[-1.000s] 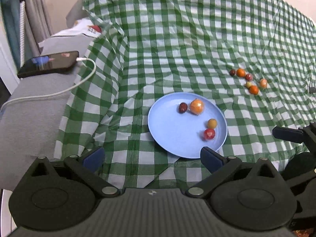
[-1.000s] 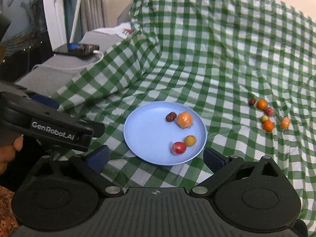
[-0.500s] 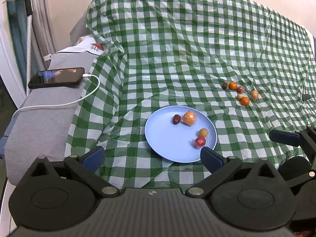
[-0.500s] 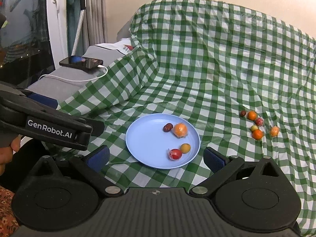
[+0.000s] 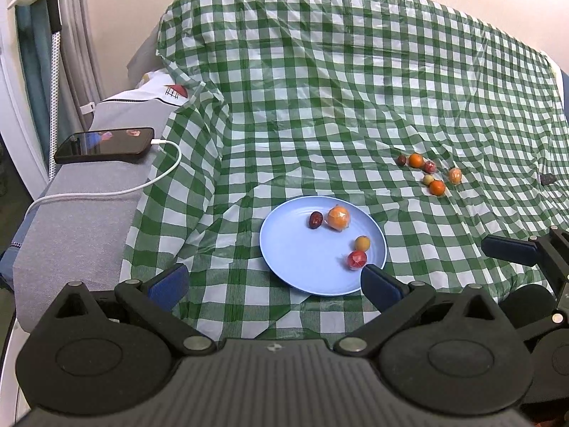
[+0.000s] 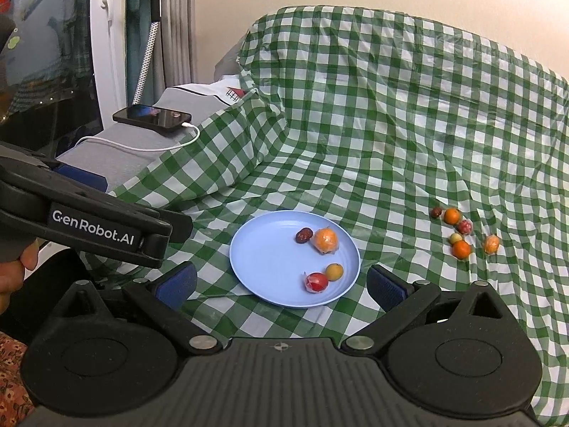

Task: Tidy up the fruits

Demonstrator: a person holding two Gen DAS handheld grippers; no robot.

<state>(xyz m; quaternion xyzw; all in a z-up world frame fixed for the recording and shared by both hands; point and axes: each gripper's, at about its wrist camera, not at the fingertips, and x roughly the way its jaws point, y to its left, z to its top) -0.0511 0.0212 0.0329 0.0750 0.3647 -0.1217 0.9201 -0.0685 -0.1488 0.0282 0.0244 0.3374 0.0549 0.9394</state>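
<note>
A light blue plate (image 5: pixel 284 249) (image 6: pixel 263 259) lies on the green checked cloth. On it are a dark date (image 5: pixel 315 220), a wrapped orange (image 5: pixel 338 217), a small yellow fruit (image 5: pixel 362 243) and a wrapped red fruit (image 5: pixel 356 259). Several more small fruits (image 5: pixel 429 174) (image 6: pixel 461 231) lie in a cluster on the cloth to the right. My left gripper (image 5: pixel 274 284) is open and empty, just in front of the plate. My right gripper (image 6: pixel 281 284) is open and empty, also in front of the plate.
A black phone (image 5: pixel 105 145) (image 6: pixel 152 116) with a white charging cable lies on a grey surface at the left. The left gripper's body (image 6: pixel 89 220) crosses the right wrist view at the left. A small dark object (image 5: pixel 547 179) lies on the cloth far right.
Both grippers have pulled back and up from the plate, so the plate and fruits look smaller and more of the cloth and wall shows. The fruits have not moved.
</note>
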